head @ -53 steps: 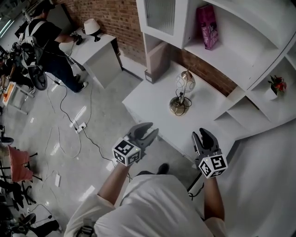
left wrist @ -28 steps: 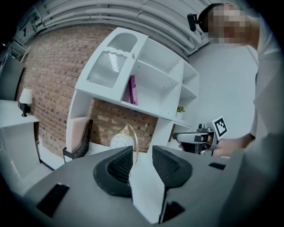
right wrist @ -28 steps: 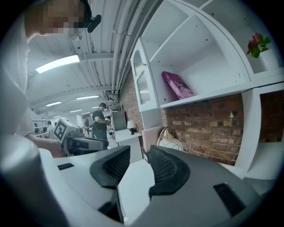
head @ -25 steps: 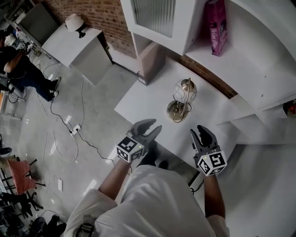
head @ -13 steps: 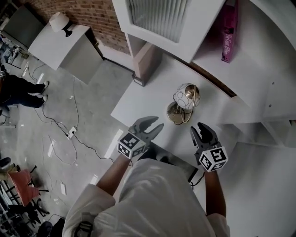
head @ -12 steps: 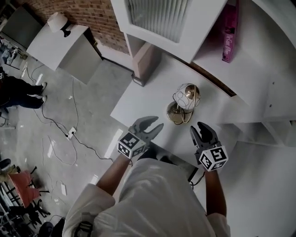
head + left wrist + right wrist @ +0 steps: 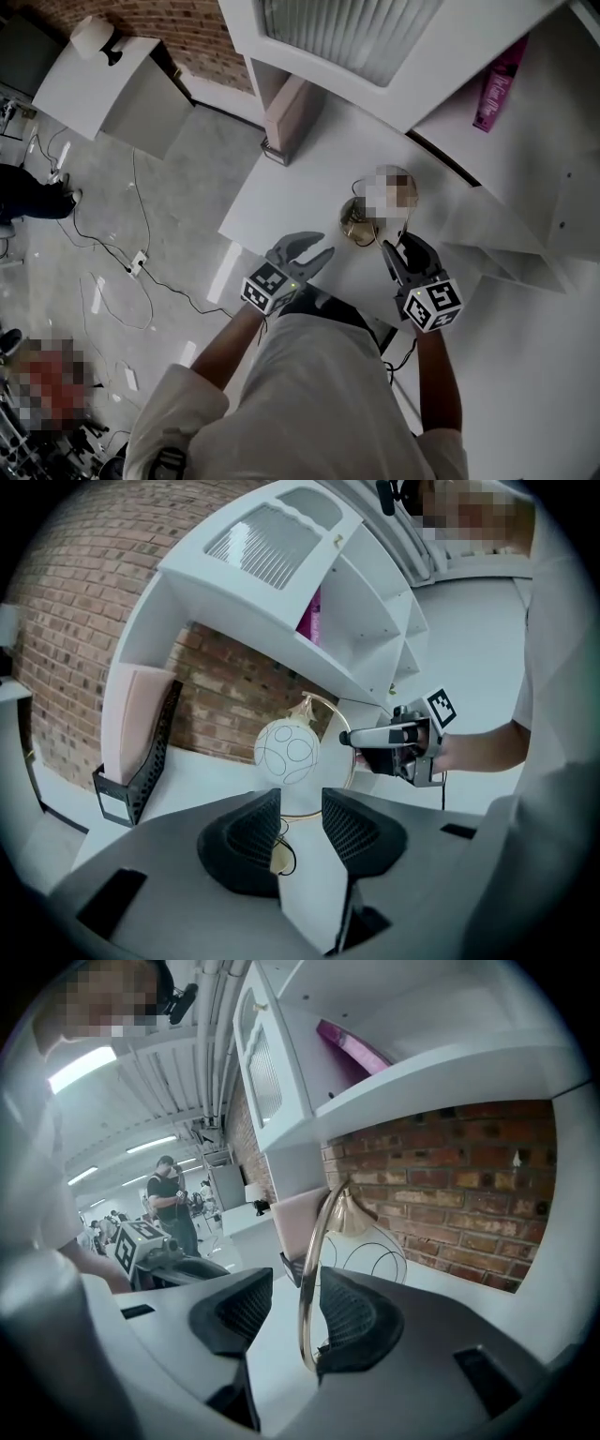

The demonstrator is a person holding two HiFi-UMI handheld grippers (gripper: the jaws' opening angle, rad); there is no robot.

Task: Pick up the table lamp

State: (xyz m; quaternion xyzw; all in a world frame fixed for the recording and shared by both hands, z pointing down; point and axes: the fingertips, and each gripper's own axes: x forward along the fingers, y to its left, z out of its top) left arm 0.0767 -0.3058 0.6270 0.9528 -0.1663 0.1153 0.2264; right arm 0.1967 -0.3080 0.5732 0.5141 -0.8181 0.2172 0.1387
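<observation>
The table lamp [image 7: 354,225] has a round gold base, a gold ring and a white globe shade [image 7: 287,752]. It stands on the white table [image 7: 281,192]. My right gripper [image 7: 398,246] is at the lamp's right side. Its jaws have just been opening, and in the right gripper view the gold ring [image 7: 307,1279] passes between them, close to the right-hand pad, with my right gripper [image 7: 295,1302] open. My left gripper [image 7: 317,247] hovers at the table's near edge, short of the lamp. The globe shows beyond the gap of my left gripper [image 7: 300,803], which is open and holds nothing.
A pink file in a black mesh holder [image 7: 141,752] stands at the table's back left. A white cabinet with a ribbed door [image 7: 347,33] and shelves with a pink book [image 7: 502,84] overhang the table. A second white table [image 7: 103,75] and floor cables [image 7: 122,272] lie to the left.
Both grippers have moved forward and down towards the lamp. The right one has closed in on the lamp's ring; the left has reached the table's near edge.
</observation>
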